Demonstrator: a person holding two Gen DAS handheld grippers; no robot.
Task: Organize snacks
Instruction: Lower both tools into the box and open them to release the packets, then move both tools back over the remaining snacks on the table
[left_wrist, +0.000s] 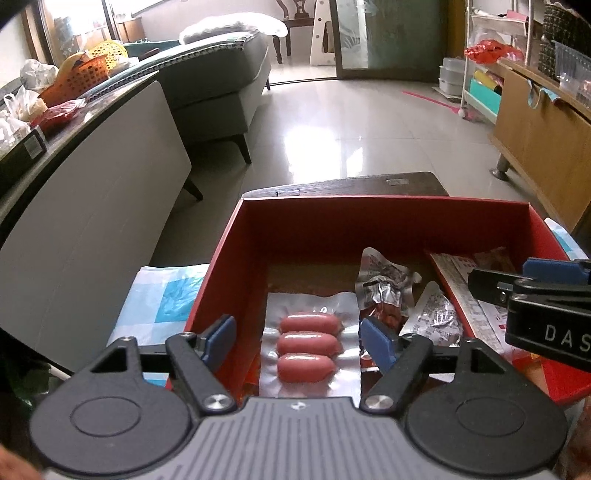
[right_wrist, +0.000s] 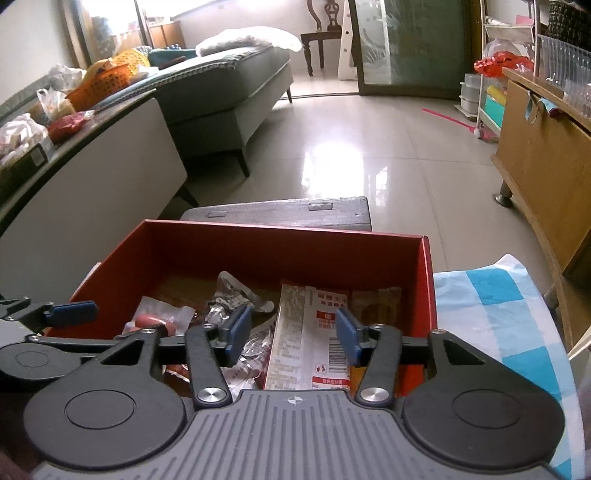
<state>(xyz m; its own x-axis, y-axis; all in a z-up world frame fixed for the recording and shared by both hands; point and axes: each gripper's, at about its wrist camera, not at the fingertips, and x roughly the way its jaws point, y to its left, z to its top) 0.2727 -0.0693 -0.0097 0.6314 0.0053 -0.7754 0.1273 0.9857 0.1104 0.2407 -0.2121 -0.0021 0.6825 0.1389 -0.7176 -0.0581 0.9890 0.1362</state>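
Over the red box (left_wrist: 236, 258), left wrist view: left gripper (left_wrist: 299, 341) hangs w/ jaws moderately apart, nothing between the pads, blue pads clear of everything. Clear vacuum pack of three pink sausages (left_wrist: 308, 347) lies flat on the box floor directly below the gap, roughly centred btwn the fingers. Crumpled silver snack packets (left_wrist: 388, 284) sit just right of it, a flat printed packet (left_wrist: 461, 291) leans by the right wall; its print too small to read. Right gripper (left_wrist: 517, 280) pokes in from the right edge, "DAS" legible on its black body. Right wrist view: right gripper (right_wrist: 293, 334) also partly open, holding nothing; the long printed packet (right_wrist: 310, 332) lies beneath the gap, not touched by either pad. Packet carries Chinese text, red label blocks, a barcode; characters not clear enough to read. Silver packets (right_wrist: 232, 295) and sausage pack (right_wrist: 155, 319) lie left of it. Left gripper (right_wrist: 70, 310) shows at left edge. Box rests on blue-check cloth (right_wrist: 498, 295).
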